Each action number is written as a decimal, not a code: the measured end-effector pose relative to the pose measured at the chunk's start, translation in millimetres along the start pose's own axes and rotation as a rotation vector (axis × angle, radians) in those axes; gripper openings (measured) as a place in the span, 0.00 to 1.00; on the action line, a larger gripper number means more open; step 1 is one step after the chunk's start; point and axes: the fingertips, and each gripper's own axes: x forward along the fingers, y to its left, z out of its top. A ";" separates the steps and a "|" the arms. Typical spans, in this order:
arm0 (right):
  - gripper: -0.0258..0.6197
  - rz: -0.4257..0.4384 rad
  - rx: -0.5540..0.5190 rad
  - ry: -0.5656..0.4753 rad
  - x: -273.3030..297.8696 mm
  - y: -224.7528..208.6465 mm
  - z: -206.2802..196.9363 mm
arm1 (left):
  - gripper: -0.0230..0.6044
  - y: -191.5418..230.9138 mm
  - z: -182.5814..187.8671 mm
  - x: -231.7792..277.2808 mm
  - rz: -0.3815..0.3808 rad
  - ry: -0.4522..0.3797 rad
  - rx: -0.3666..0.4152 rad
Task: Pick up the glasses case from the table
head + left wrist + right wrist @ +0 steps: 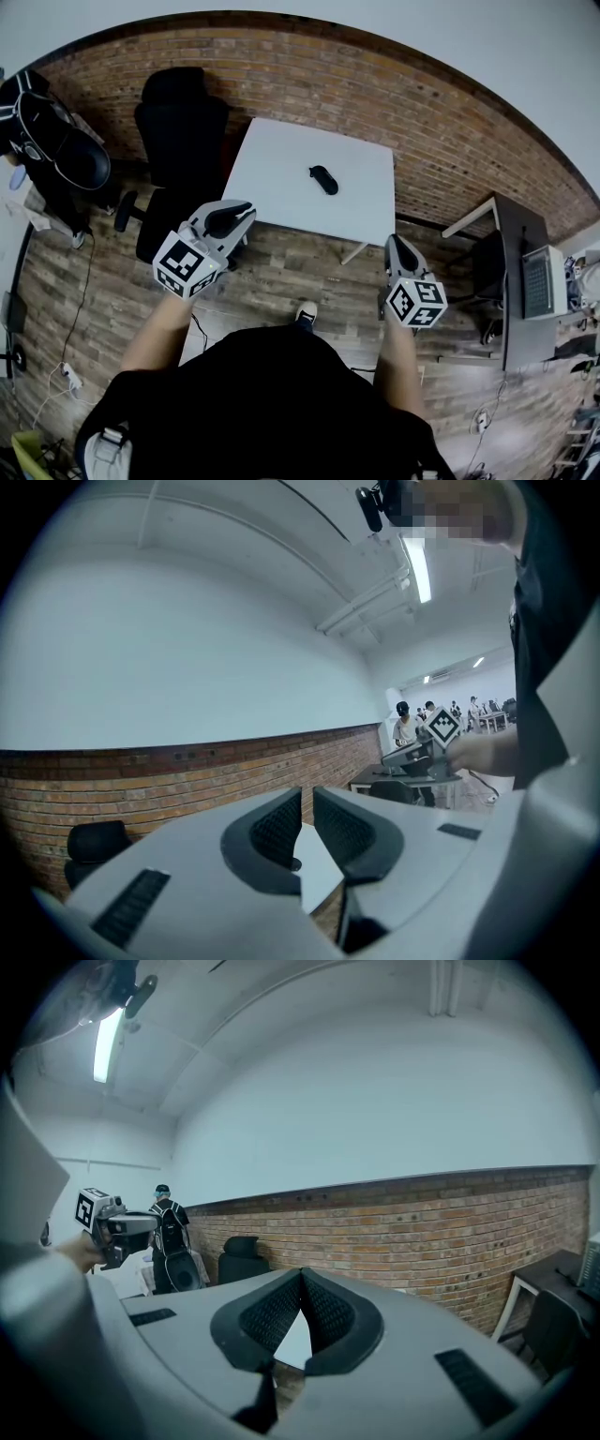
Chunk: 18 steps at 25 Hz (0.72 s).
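Glasses case (323, 179) lies on bench (277, 184), ahead of and between both tongs, long axis diagonal. Left tongs (240, 215): barely apart, empty. Right tongs (400, 242): fully closed, empty.

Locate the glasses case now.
In the head view, the glasses case lies near the middle of the white table, with a black chair off to the left.

Bare tabletop (281, 173) surrounds the glasses case (323, 179); 1 chair (180, 131) alongside.

Black office chair (183, 131) spotted against brick wall (450, 112); laptop (541, 281) seen on dark desk (516, 323), right.
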 end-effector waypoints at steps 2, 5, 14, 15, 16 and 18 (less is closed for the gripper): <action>0.07 0.000 0.001 -0.006 8.8 -8.3 3.0 | 0.11 4.6 0.6 8.8 0.003 0.002 0.007; 0.07 0.001 0.001 -0.011 20.8 -19.4 7.0 | 0.11 9.0 -1.2 20.9 0.007 0.009 0.007; 0.07 0.013 0.002 0.006 47.8 -43.4 7.4 | 0.11 23.8 -6.6 51.0 0.030 0.023 -0.003; 0.07 0.015 0.004 0.008 50.7 -45.7 7.1 | 0.11 24.7 -7.4 54.8 0.029 0.027 -0.004; 0.07 0.017 0.005 0.009 53.9 -47.5 7.1 | 0.11 25.6 -8.1 58.3 0.028 0.030 -0.004; 0.07 0.022 0.006 0.011 60.0 -50.4 7.1 | 0.11 27.1 -9.5 64.2 0.027 0.035 -0.003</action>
